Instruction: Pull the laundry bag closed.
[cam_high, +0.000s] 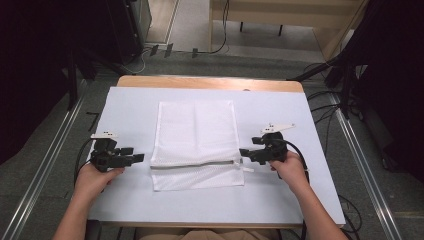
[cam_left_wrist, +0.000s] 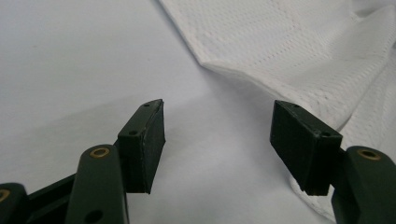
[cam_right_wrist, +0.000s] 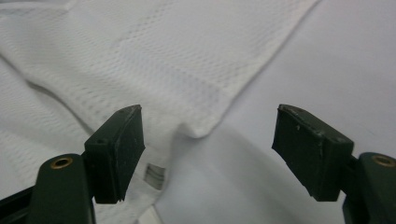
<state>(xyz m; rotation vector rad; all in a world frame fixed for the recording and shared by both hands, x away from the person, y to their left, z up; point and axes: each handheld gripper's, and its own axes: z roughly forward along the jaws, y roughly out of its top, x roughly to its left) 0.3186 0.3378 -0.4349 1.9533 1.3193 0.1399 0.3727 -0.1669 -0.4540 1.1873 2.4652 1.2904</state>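
White mesh bag (cam_high: 196, 142) flat at centre of white table cover (cam_high: 280, 200), near flap folded up, zipper line (cam_high: 195, 163) across near part. Your left gripper (cam_high: 139, 158) just beside bag's left edge, jaws spread, empty. Your right gripper (cam_high: 243, 152) at right corner fold, jaws spread, empty, corner (cam_right_wrist: 201, 127) between them. Judgement: folding barely begun; corners not yet gripped. Nothing blocks either approach.

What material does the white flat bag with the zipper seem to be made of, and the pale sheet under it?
The white flat mesh bag looks like thin synthetic netting, matte: tiny regular holes show in both gripper views. The pale sheet covering the table seems smooth and matte, perhaps paper or plastic film; I cannot tell which.
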